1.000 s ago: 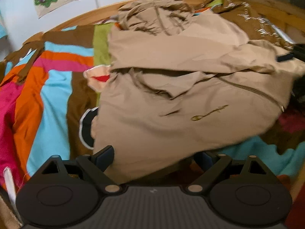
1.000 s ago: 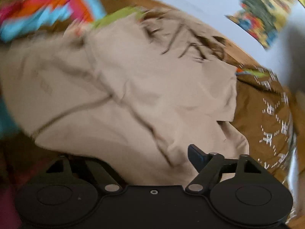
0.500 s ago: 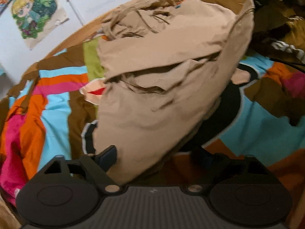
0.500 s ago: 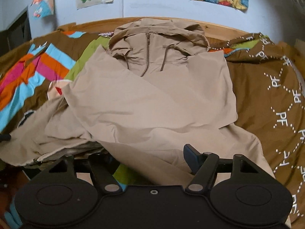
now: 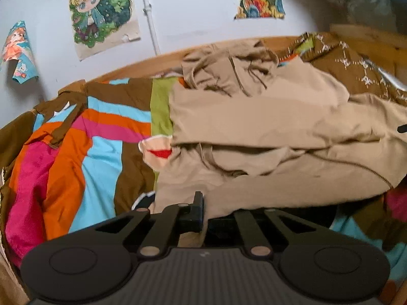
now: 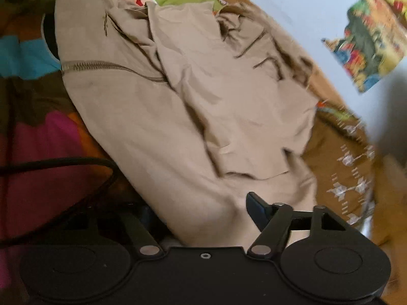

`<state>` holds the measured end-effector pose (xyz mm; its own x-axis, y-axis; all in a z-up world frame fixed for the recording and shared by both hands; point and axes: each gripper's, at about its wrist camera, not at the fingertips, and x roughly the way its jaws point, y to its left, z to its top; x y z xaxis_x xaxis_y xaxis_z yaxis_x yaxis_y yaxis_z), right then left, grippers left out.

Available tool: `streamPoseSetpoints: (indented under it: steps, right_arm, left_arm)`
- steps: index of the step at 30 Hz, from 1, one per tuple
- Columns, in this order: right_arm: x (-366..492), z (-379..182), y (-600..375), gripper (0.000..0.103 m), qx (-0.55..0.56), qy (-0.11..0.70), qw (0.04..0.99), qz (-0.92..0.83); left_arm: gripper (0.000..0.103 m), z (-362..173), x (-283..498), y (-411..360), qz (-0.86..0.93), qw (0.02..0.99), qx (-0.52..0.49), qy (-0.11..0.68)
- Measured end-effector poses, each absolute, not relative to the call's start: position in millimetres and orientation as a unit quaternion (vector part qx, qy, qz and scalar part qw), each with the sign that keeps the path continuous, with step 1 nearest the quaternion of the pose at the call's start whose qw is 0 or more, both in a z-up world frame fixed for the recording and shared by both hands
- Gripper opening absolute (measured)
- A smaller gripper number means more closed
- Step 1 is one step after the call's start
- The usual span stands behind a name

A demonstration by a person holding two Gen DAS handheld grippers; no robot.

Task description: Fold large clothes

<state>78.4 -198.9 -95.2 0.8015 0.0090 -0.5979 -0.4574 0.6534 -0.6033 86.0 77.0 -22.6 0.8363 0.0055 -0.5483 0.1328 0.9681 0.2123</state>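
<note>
A tan hooded zip jacket [image 5: 267,127] lies crumpled on a bed, hood toward the headboard, one side folded over the body. In the left wrist view my left gripper [image 5: 203,216] is shut on the jacket's near hem; only its left finger [image 5: 197,211] shows, since cloth hides the other. In the right wrist view the jacket [image 6: 165,114] spreads away from my right gripper [image 6: 201,203]. That gripper stands open, with tan cloth lying over the gap. Its right finger [image 6: 257,208] is visible and the left one is buried under fabric.
A striped bedspread [image 5: 101,152] covers the bed, and a brown patterned blanket [image 5: 356,71] lies on the right. The wooden headboard [image 5: 127,73] and a wall with posters [image 5: 101,15] stand behind. A black cable [image 6: 76,161] loops over the bedspread near my right gripper.
My left gripper's fingers, wide apart before, have shut on the jacket's near hem. The right gripper has swung round to the jacket's right side, and its view tilted.
</note>
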Motion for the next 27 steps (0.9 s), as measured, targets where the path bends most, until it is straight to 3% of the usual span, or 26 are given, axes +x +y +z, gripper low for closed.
streamPoseSetpoints:
  steps: [1,2,6,13,20,25,26,27]
  right_arm:
    - [80.0,-92.9,-198.7,0.037,-0.393,0.283,0.865,0.133]
    - [82.2,-88.5,-199.2,0.012,-0.385,0.285,0.867,0.137]
    - [81.5,-62.6,-202.9,0.004,-0.351,0.282,0.882,0.142]
    - [38.5,1.7,-224.7,0.003,-0.321,0.285,0.882,0.193]
    - [-13.8,7.0,-231.9,0.006,-0.299,0.352,0.849,0.255]
    - [-9.6,-1.4,-235.0,0.031,-0.255,0.404,0.833,0.281]
    - [-7.2,4.4,-239.9,0.041,-0.241,0.413,0.83,0.287]
    - [-2.6,12.4,-246.4,0.051,-0.228,0.424,0.826,0.293]
  left_arm:
    - [0.002,-21.0,86.3,76.1,-0.032,0.952,0.123,0.28]
    - [0.002,-19.5,86.3,74.9,-0.032,0.951,0.126,0.279]
    - [0.001,-5.8,79.3,72.7,-0.051,0.943,0.155,0.291]
    - [0.001,48.0,38.0,73.3,-0.096,0.922,0.19,0.322]
    - [0.001,44.9,-19.9,73.2,-0.145,0.881,0.191,0.408]
    - [0.009,13.7,-12.3,77.6,-0.153,0.845,0.17,0.483]
    - [0.013,18.4,-11.8,80.6,-0.158,0.845,0.16,0.484]
    - [0.025,23.7,-11.9,83.5,-0.165,0.846,0.151,0.484]
